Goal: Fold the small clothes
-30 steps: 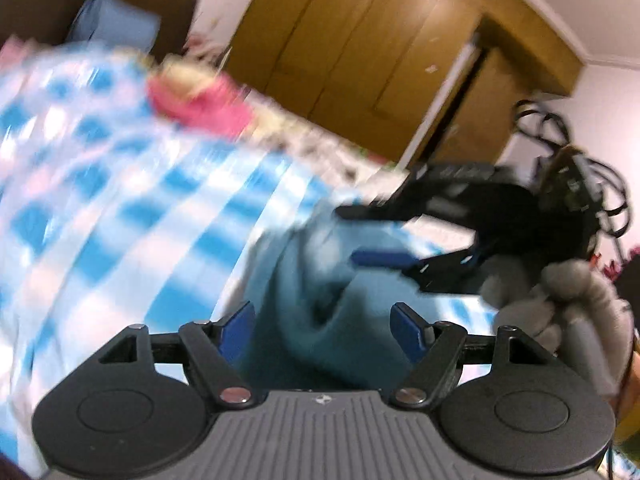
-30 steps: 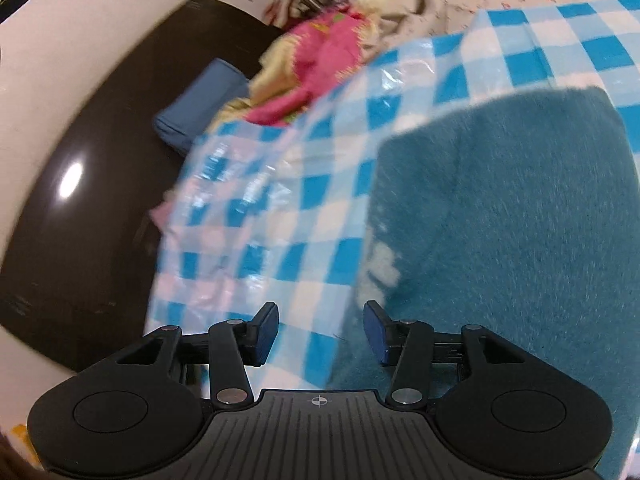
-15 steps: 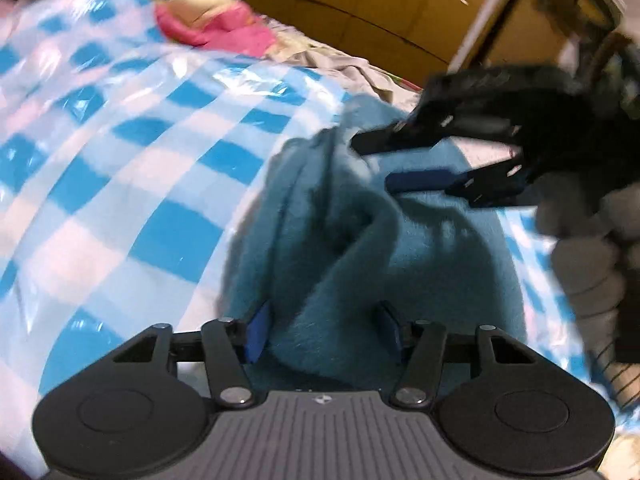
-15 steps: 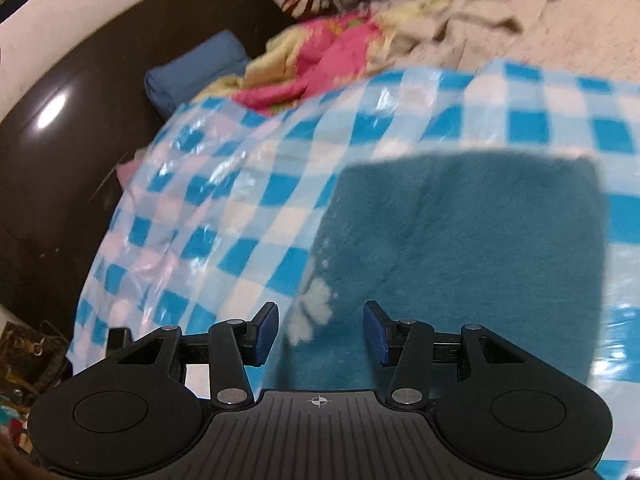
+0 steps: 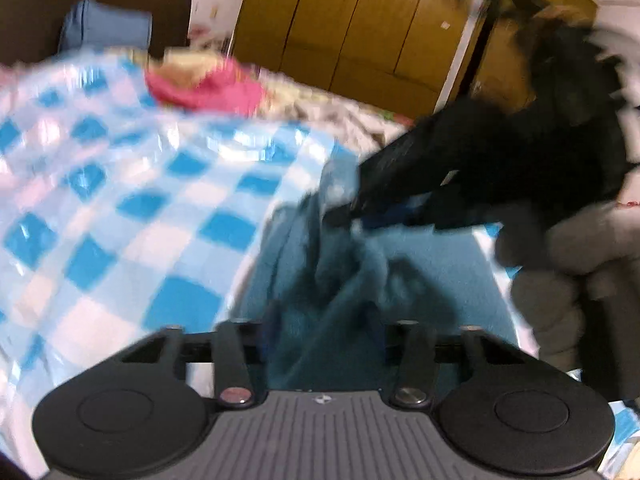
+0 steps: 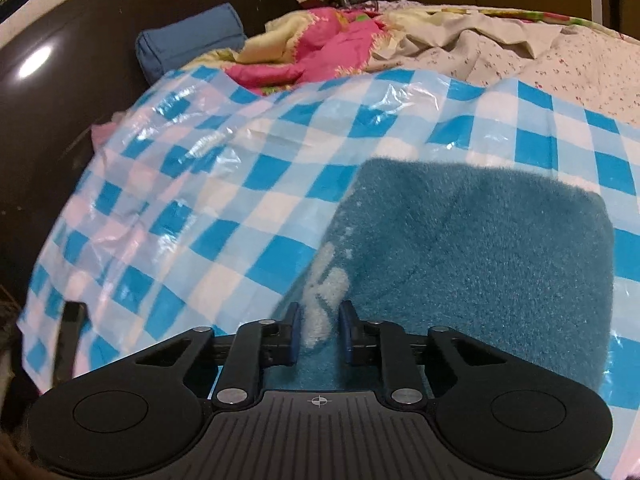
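Note:
A small teal fleece cloth [image 6: 480, 248] lies on a blue-and-white checked plastic sheet [image 6: 240, 168] spread over a bed. My right gripper [image 6: 320, 332] is closing, with the cloth's near-left edge, the part with a white patch, pinched between its blue pads. In the left wrist view the same cloth [image 5: 432, 264] is bunched up. My left gripper [image 5: 324, 336] is closing on a thick fold of it that fills the gap between the fingers. Ahead of it, the right gripper [image 5: 360, 216] holds the cloth's far edge, blurred by motion.
A pink and yellow heap of clothes [image 6: 320, 48] and a blue pillow [image 6: 188, 40] lie at the head of the bed, against a dark headboard [image 6: 60, 80]. Wooden wardrobe doors [image 5: 340, 28] stand behind. A grey-gloved hand [image 5: 560, 272] holds the right gripper.
Both grippers' fingers have come together on the teal cloth. The left gripper has moved forward and down onto a raised fold. The right gripper has rolled and shifted onto the white-patched edge.

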The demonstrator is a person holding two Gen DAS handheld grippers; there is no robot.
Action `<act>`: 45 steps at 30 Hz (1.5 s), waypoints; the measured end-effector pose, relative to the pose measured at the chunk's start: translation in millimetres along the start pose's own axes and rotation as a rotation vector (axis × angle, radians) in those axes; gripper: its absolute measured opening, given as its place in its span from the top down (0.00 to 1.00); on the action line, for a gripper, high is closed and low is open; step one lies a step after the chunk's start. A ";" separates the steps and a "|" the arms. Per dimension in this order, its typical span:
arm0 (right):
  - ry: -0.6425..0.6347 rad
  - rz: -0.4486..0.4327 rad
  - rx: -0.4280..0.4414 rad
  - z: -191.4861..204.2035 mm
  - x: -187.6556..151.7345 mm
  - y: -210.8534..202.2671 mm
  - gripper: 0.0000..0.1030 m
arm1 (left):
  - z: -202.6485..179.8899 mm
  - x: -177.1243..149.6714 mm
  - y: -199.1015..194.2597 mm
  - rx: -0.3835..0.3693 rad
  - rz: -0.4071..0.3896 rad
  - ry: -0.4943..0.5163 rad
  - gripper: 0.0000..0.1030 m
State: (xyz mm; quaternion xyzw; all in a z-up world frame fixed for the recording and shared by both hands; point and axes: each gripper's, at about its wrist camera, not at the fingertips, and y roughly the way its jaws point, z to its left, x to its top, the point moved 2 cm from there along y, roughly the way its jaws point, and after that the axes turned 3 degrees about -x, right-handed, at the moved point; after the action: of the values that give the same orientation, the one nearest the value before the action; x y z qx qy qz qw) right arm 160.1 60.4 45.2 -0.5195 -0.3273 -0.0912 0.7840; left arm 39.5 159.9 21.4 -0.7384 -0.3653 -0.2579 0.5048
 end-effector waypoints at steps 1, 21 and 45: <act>0.002 -0.005 0.011 3.0 2.0 -2.3 0.84 | 4.4 -1.2 0.6 -0.022 0.014 -0.026 0.70; -0.056 -0.008 -0.066 19.4 -1.1 4.8 0.46 | 4.2 -13.8 -1.6 0.047 -0.003 0.029 0.65; 0.040 0.060 0.049 32.0 -6.0 40.6 0.85 | 58.2 -22.9 1.2 0.065 0.021 -0.151 0.71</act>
State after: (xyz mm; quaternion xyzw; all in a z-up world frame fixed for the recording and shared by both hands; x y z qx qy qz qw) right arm 161.7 105.2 18.8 -0.5080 -0.2980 -0.0698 0.8051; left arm 27.4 207.6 -17.3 -0.7426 -0.4030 -0.1839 0.5023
